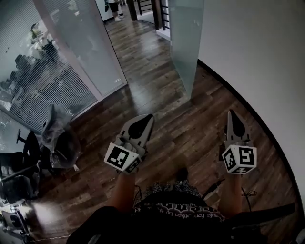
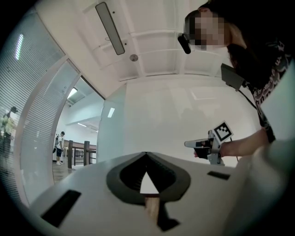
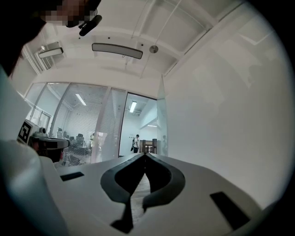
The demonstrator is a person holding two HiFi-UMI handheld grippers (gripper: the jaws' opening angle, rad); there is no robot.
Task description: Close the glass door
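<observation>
The frosted glass door [image 1: 185,43] stands ahead of me on the wood floor, beside the curved white wall, and both grippers are well short of it. My left gripper [image 1: 149,116] points toward its foot, jaws together and empty. My right gripper [image 1: 231,113] is level with it on the right, also shut with nothing held. In the left gripper view the door [image 2: 110,133] rises left of the closed tips [image 2: 146,154], and the right gripper [image 2: 190,144] shows off to the side. The right gripper view has the door's edge [image 3: 161,124] straight beyond its closed tips [image 3: 145,155].
A glass partition with blinds [image 1: 57,66] runs along the left, with a dark chair and a grey bag [image 1: 59,138] at its foot. The curved white wall [image 1: 257,62] closes the right side. A person [image 1: 113,5] stands far down the corridor beyond the door.
</observation>
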